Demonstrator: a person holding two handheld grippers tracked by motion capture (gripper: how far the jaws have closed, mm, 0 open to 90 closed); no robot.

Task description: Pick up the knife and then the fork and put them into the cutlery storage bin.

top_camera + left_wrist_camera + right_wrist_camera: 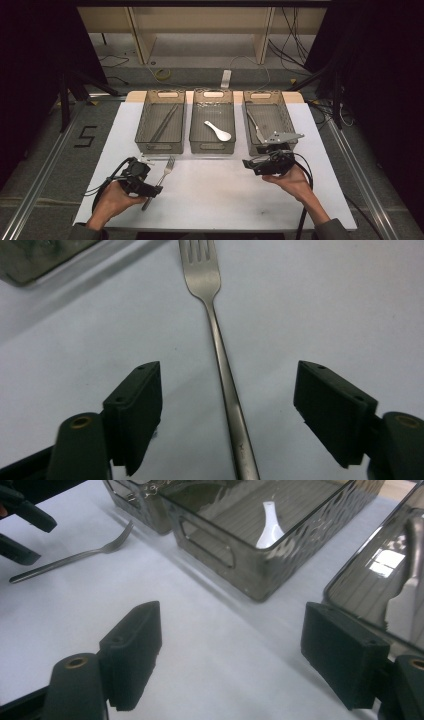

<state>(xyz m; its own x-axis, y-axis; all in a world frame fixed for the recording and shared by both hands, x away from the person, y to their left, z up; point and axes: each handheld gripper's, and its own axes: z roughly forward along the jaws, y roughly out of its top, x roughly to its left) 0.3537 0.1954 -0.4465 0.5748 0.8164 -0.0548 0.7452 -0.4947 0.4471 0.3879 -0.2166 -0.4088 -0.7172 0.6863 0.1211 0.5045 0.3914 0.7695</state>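
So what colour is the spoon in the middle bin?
White. The spoon shows best in the high view, lying in the middle bin.

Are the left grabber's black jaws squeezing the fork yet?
Apart. In the left gripper view, the fork lies on the table between the left gripper's jaws, with white table showing on both sides of its handle.

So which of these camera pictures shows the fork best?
The left gripper view: the fork runs lengthwise between the open jaws, close and sharp. The high view shows it small beside the left gripper; the right gripper view shows it farther off, at a slant.
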